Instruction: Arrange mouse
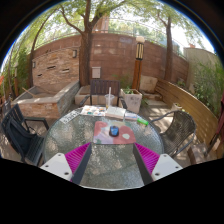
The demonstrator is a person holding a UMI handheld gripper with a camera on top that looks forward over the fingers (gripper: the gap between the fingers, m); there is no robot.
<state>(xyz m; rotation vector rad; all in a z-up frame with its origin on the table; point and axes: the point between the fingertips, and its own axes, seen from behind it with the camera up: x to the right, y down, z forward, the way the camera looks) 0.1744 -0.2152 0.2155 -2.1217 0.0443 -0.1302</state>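
A small dark mouse (113,131) lies on a colourful pink and red mouse pad (102,131) near the middle of a round glass table (110,160). My gripper (112,148) hovers over the near part of the table. Its fingers are open, with the magenta pads (78,157) spread wide. Nothing is between the fingers but bare glass. The mouse and pad sit just ahead of the fingertips, roughly centred between them.
Dark patio chairs stand to the left (20,130) and right (180,126) of the table. White items (106,112) sit on the table's far side. Beyond are a planter (131,99), a wooden bench (192,106), a tree trunk (86,50) and a brick wall (110,58).
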